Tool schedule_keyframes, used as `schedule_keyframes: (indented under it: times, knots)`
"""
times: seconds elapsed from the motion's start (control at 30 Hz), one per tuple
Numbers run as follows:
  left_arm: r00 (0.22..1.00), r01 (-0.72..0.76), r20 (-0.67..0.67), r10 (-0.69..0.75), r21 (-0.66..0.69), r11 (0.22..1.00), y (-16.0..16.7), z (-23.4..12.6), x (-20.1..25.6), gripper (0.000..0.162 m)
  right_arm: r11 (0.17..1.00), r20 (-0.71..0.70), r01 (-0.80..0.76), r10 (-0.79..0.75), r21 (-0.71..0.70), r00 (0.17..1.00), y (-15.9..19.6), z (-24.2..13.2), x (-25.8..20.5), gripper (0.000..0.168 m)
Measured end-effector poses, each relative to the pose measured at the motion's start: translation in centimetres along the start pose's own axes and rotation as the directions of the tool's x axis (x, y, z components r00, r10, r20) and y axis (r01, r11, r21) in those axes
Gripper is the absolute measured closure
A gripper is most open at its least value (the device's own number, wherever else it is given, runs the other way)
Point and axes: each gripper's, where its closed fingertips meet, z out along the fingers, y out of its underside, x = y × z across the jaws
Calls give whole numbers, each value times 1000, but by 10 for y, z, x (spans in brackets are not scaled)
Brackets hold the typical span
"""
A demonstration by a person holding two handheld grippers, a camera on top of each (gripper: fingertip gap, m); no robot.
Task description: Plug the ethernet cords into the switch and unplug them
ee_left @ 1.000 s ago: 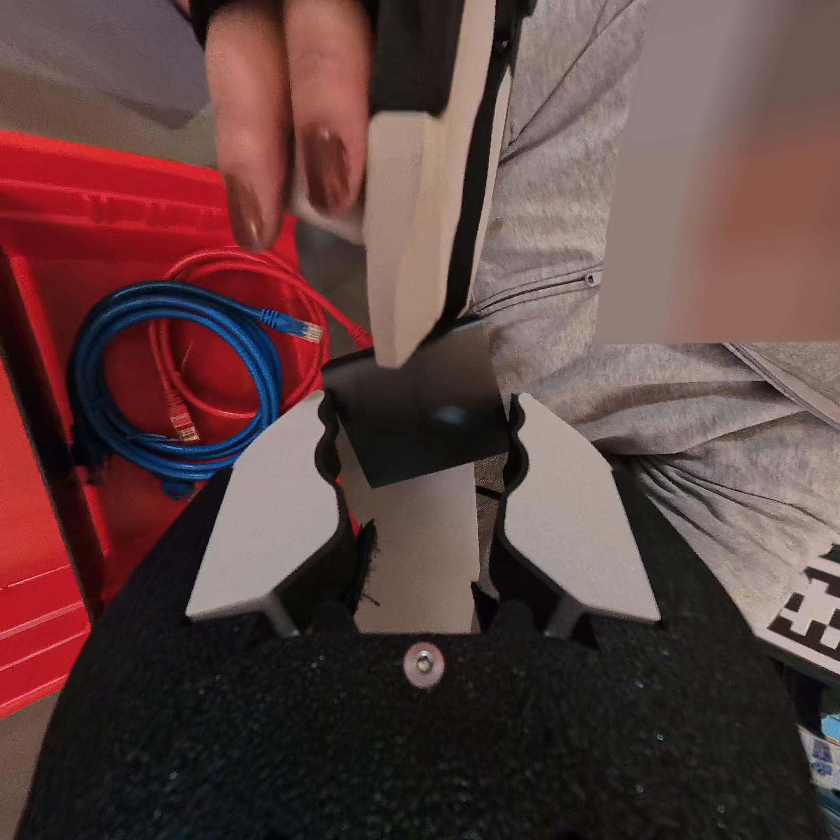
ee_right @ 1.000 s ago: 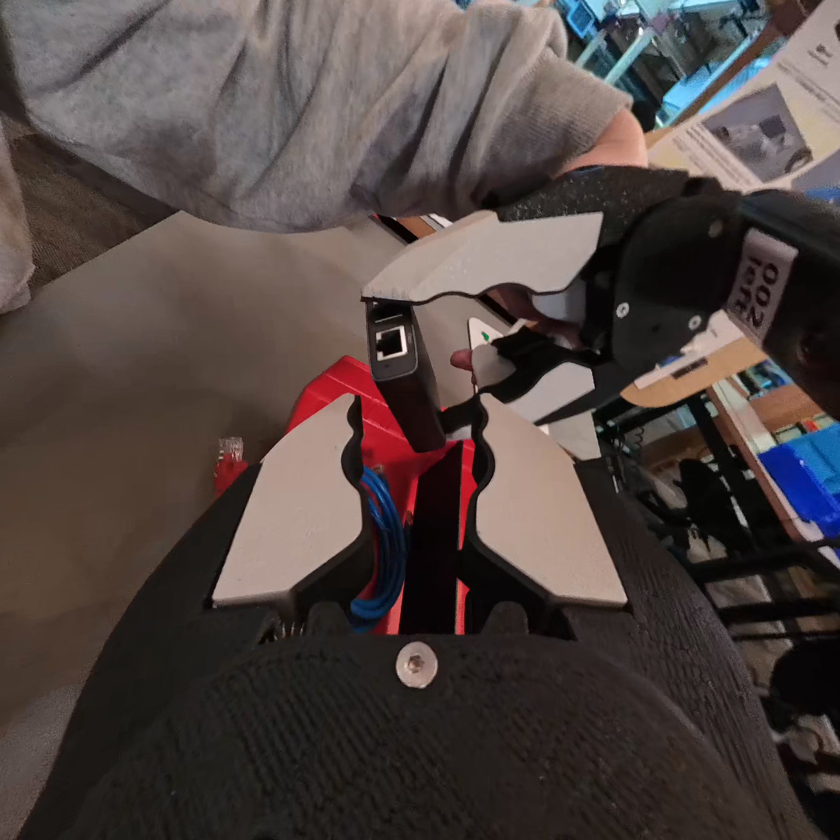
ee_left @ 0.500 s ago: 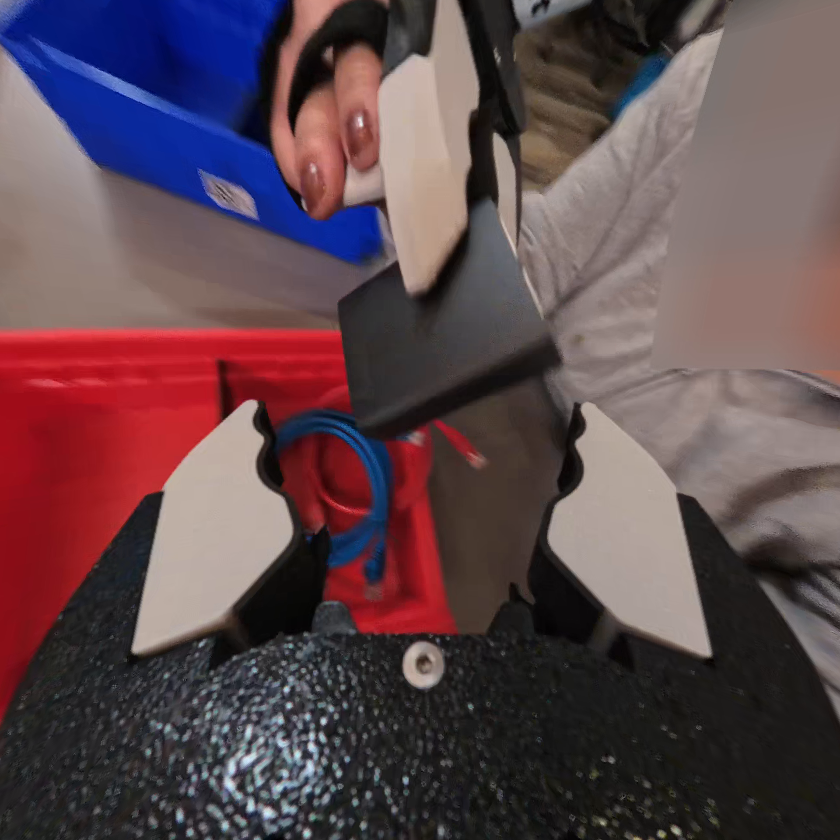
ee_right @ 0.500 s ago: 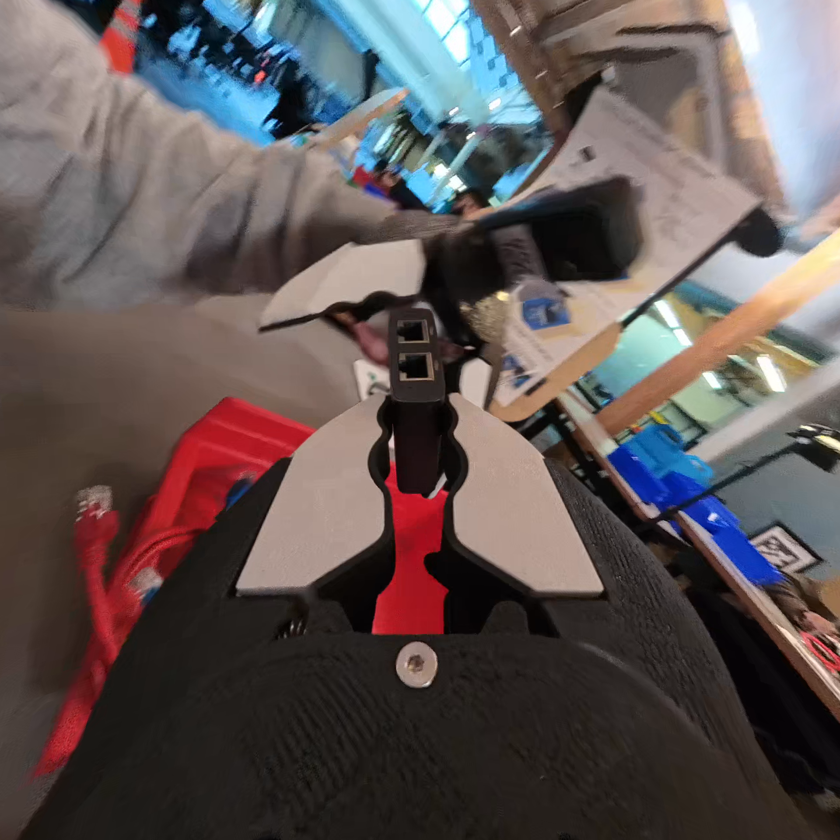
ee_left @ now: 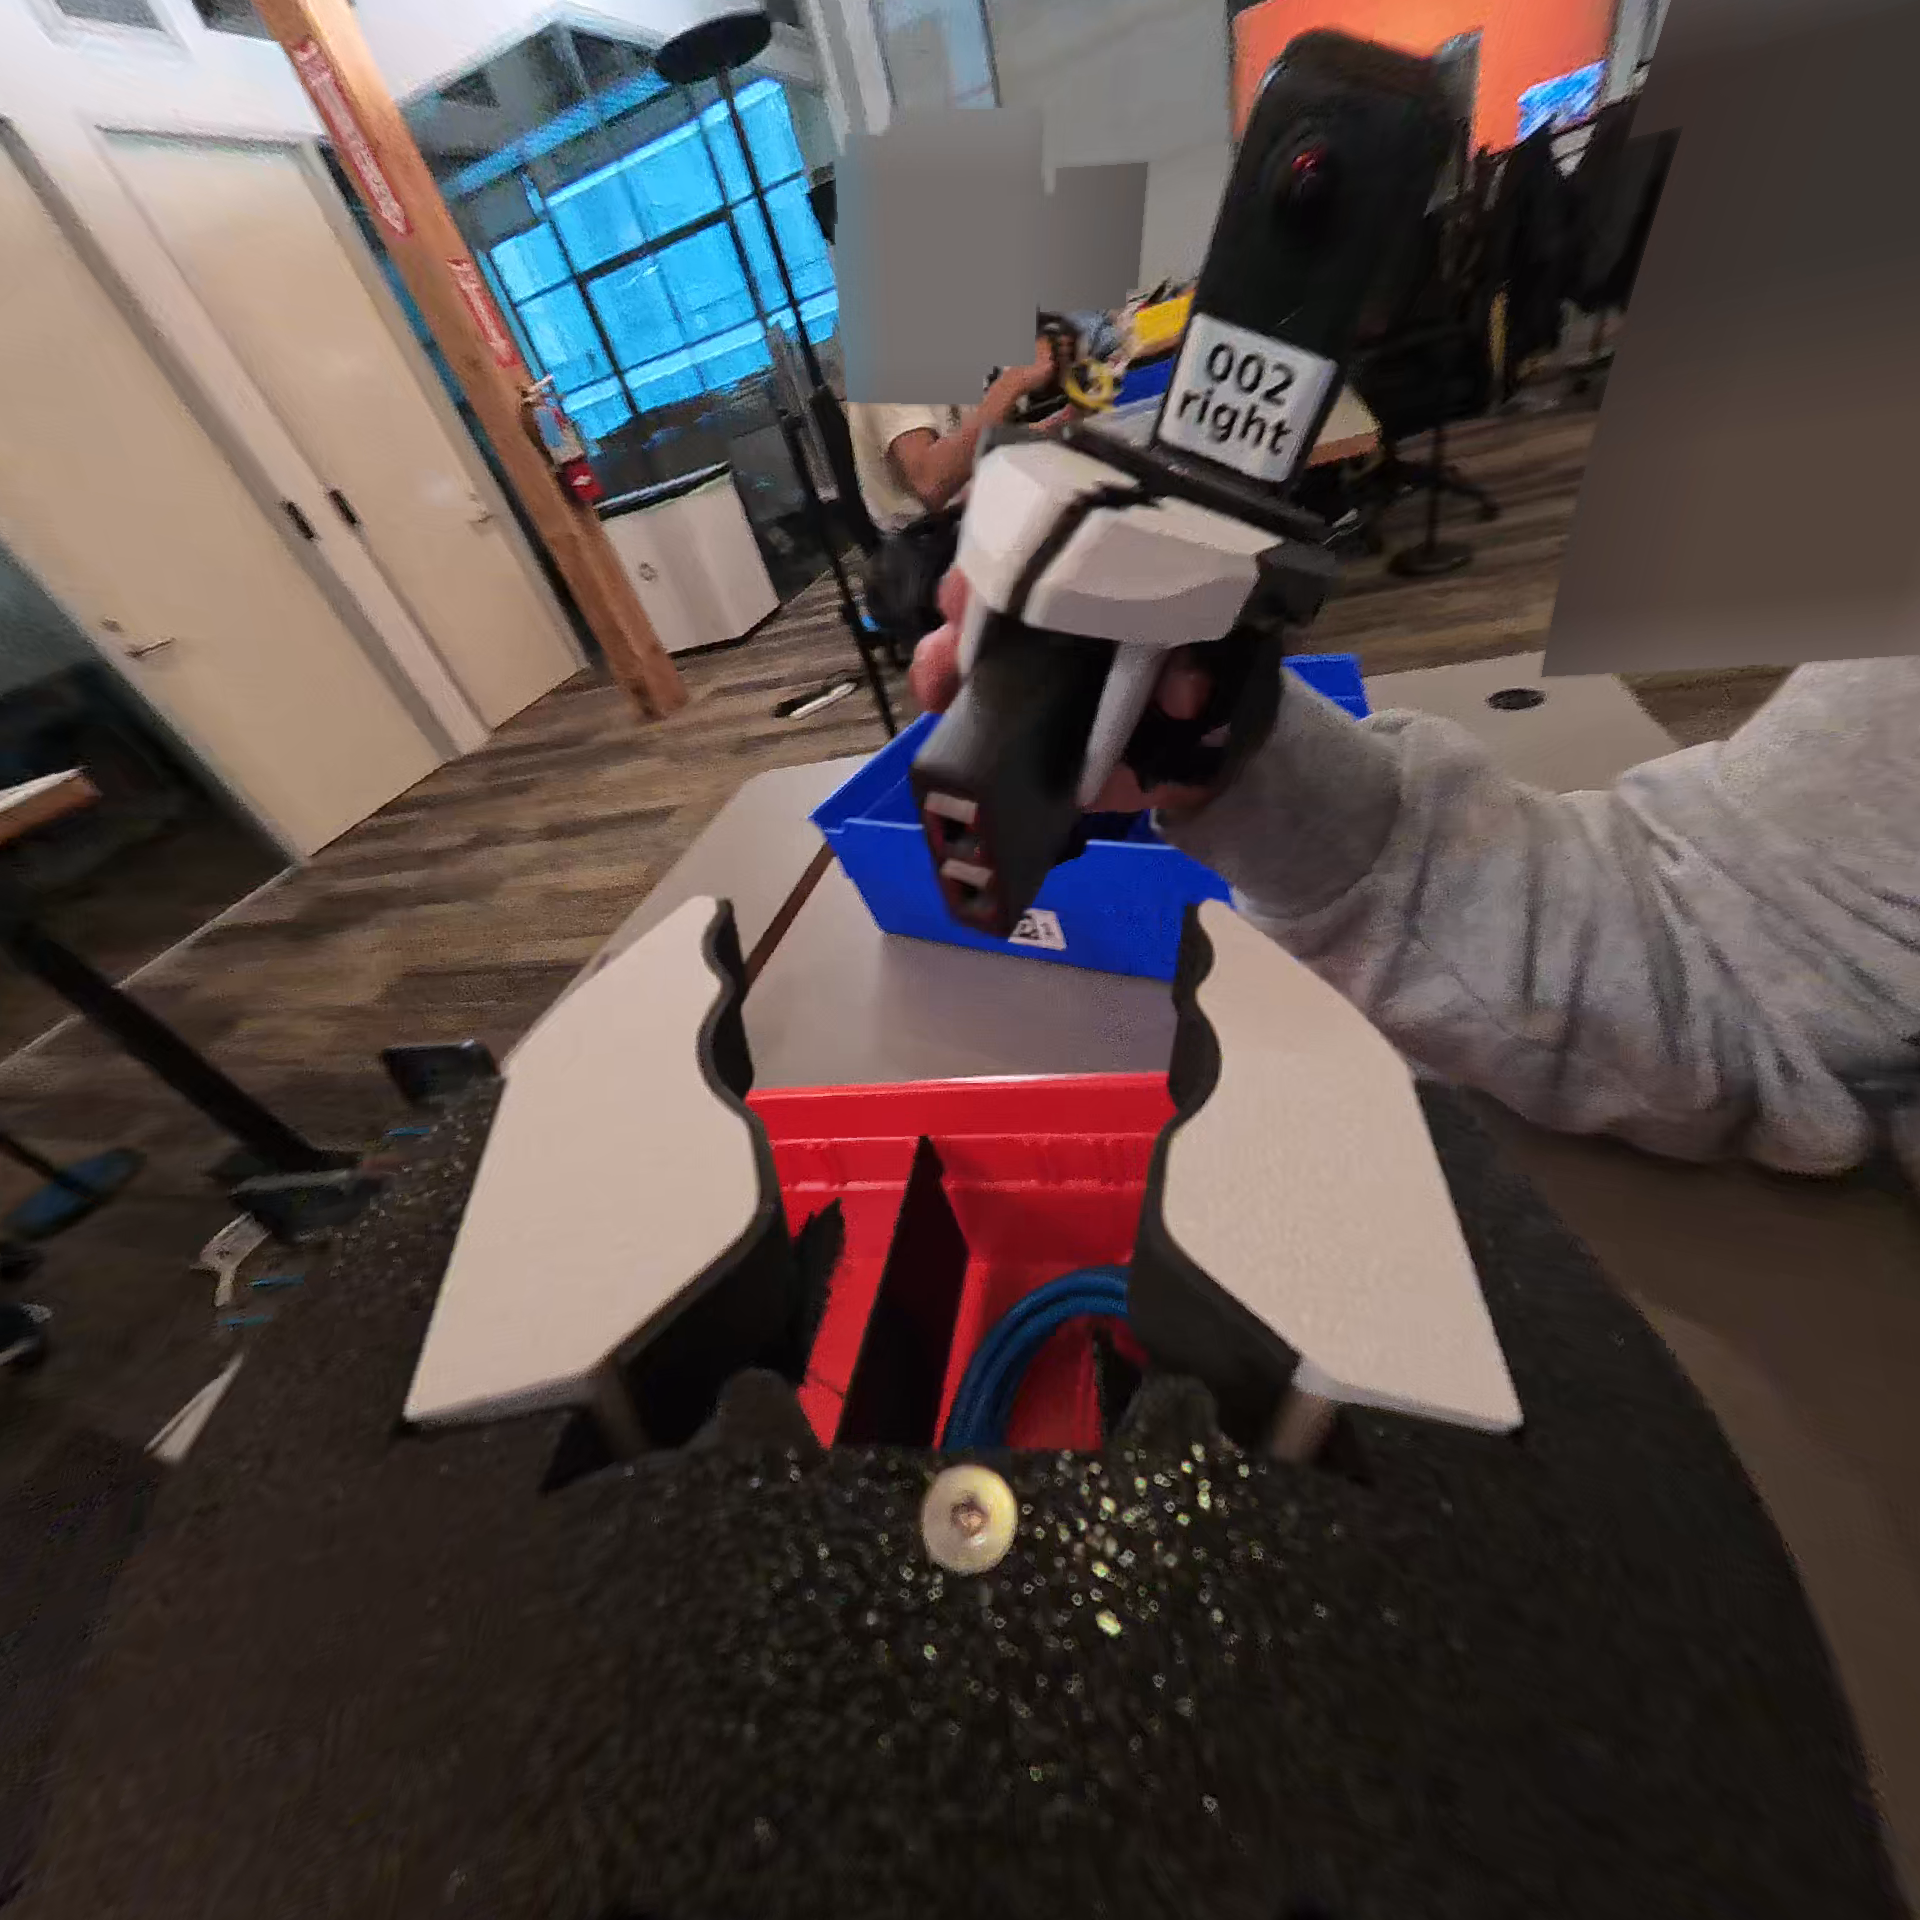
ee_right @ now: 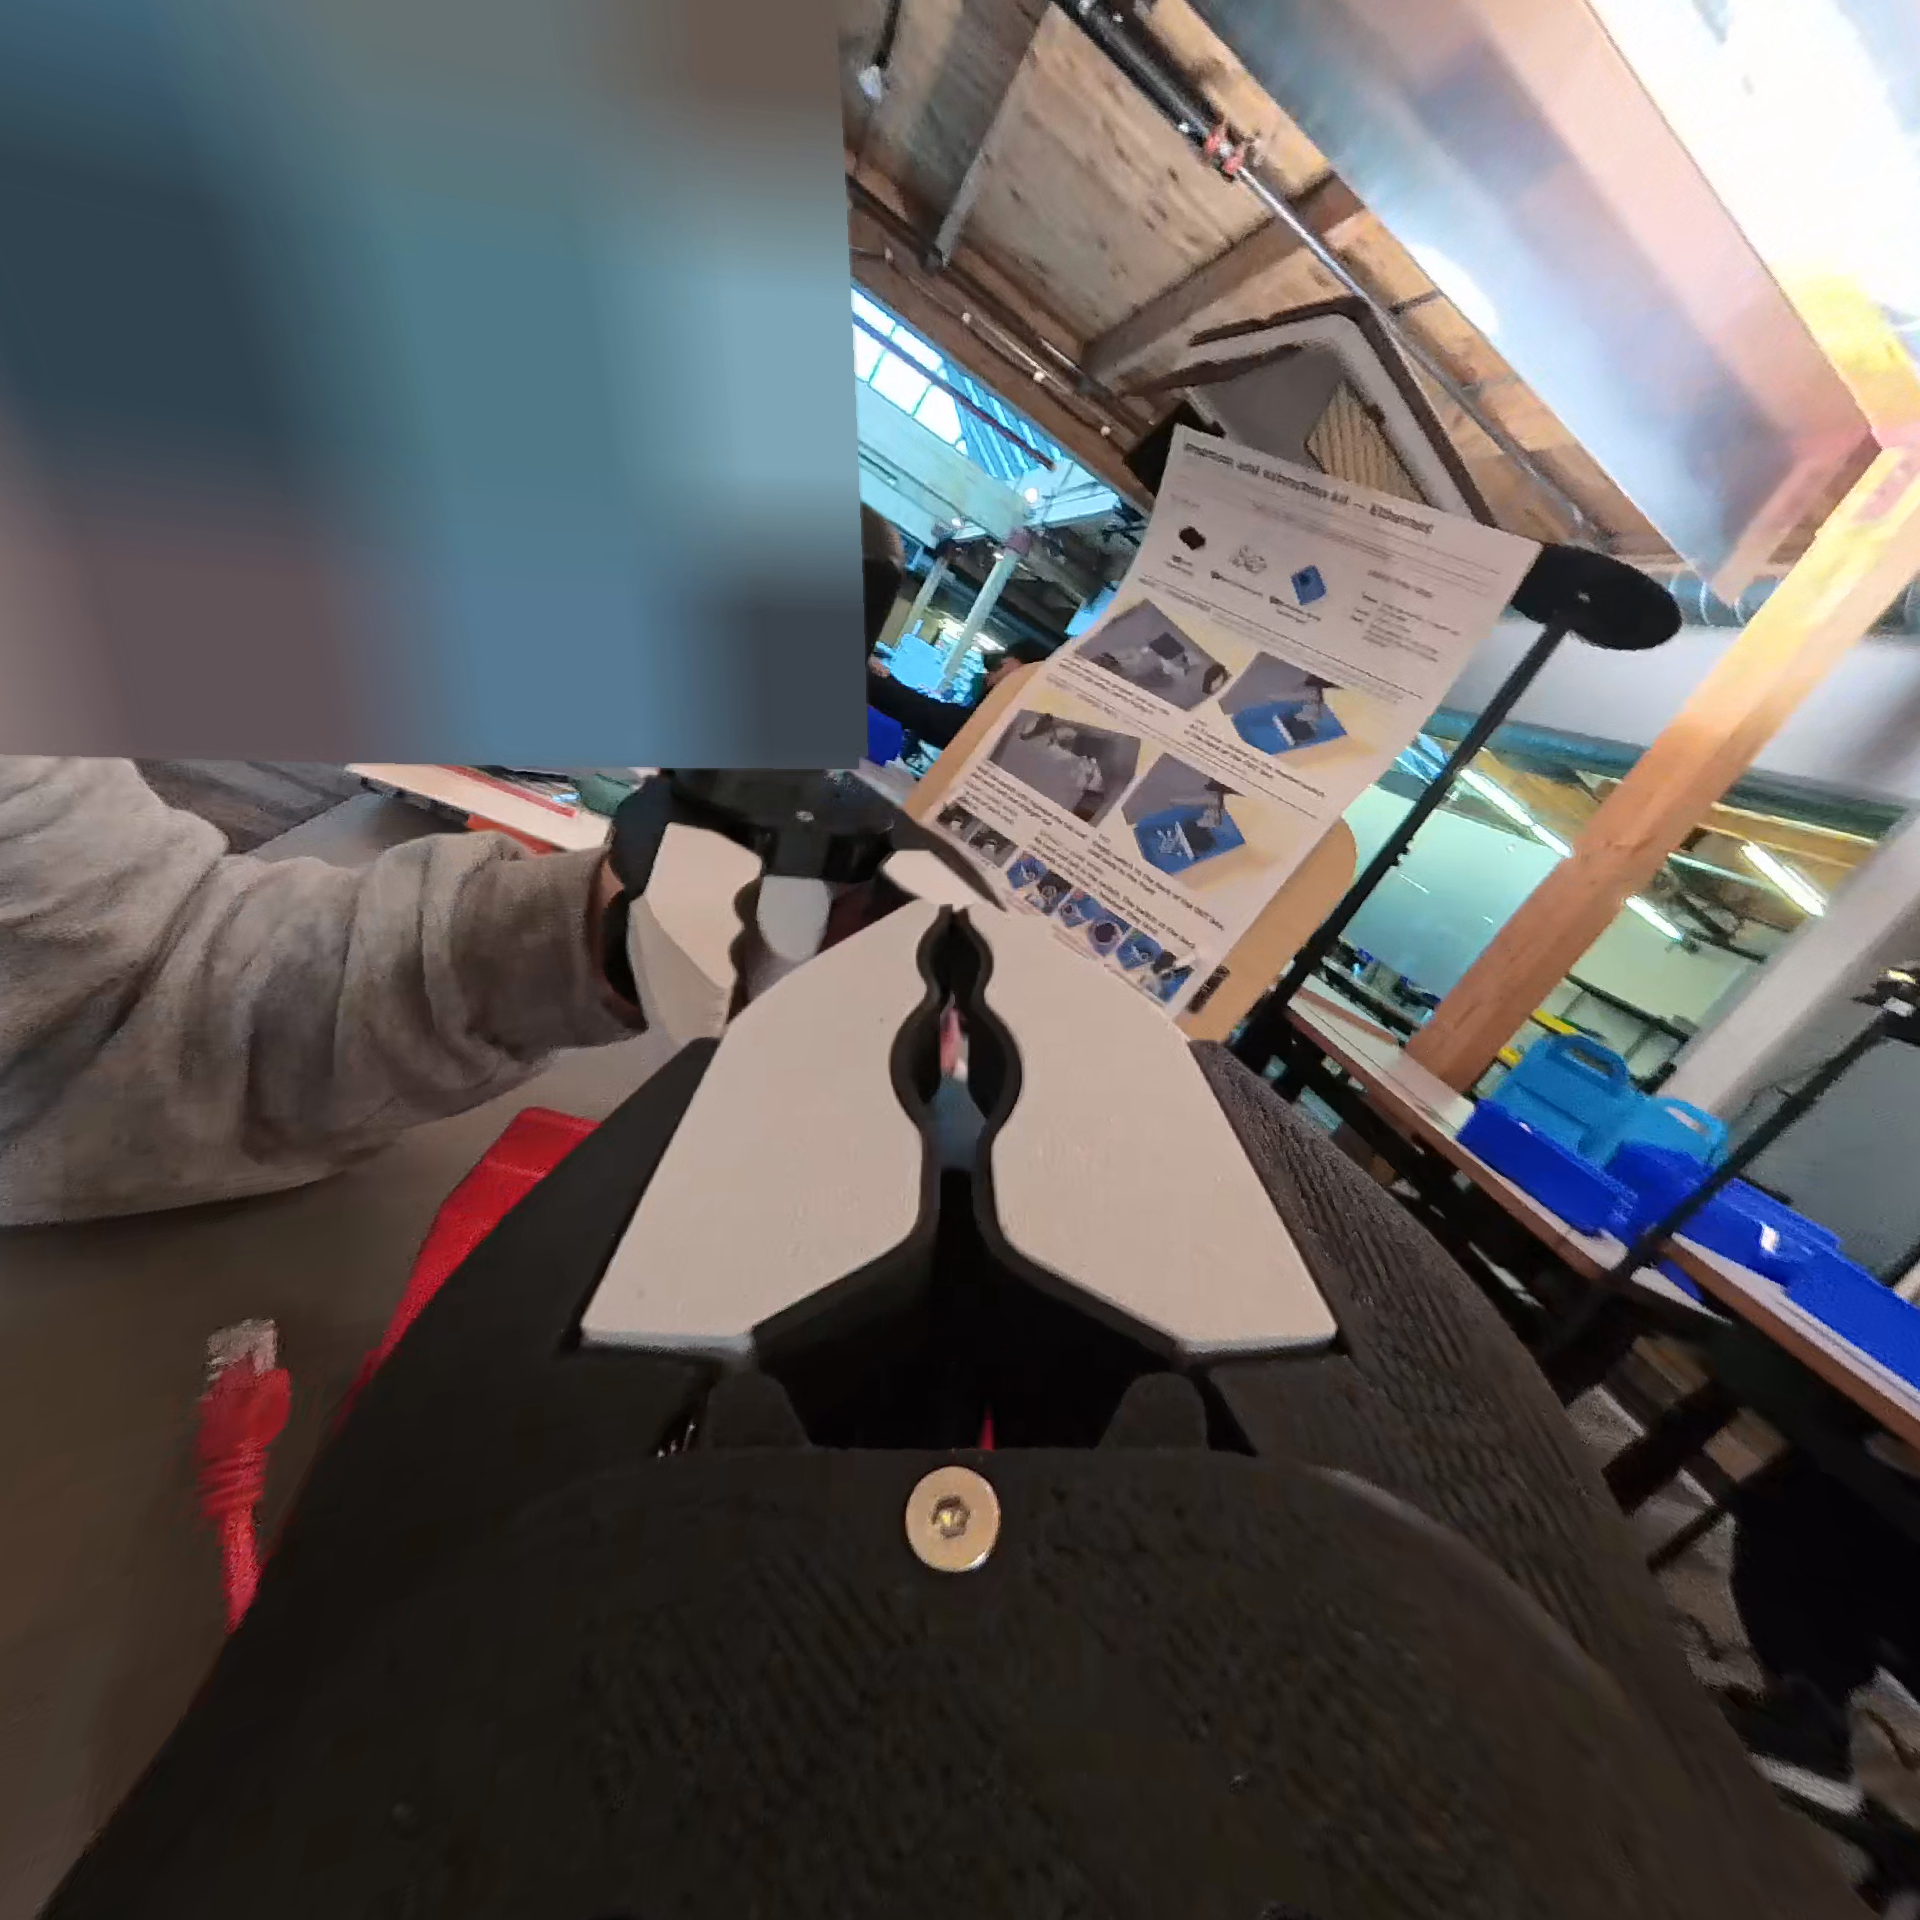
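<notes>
Hanging under pinched-together right tool (ee_right: 951, 916), black 2-port box (ee_left: 992, 810); left tool (ee_left: 956, 920) spread.

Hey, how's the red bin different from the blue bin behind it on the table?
The red bin sits close, right below the open left gripper; the blue bin stands farther back. The red bin has a dark divider and holds a coiled blue cable; the blue bin's inside is hidden. The blue bin has a white sticker on its front wall; none shows on the red bin. Both are open-topped bins on the grey table.
</notes>
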Motion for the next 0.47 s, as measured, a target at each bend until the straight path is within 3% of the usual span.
schedule_keyframes:
  times: [0.1,0.2,0.37,0.47]
  knots:
    - [999,42,-13,-42,20,999,6,7,-5,86,999,-7,-38,39,15,999,2,3,3,168]
    - [999,-12,38,15,-83,996,26,8,-16,89,996,-49,-69,67,-50,997,20,6,12,168]
    - [995,3,98,7,-101,995,29,-14,-32,93,962,-67,-82,67,-259,995,58,8,13,168]
    - [987,9,159,0,-54,998,19,-32,-44,98,855,-21,-92,94,-511,995,95,-1,-2,165]
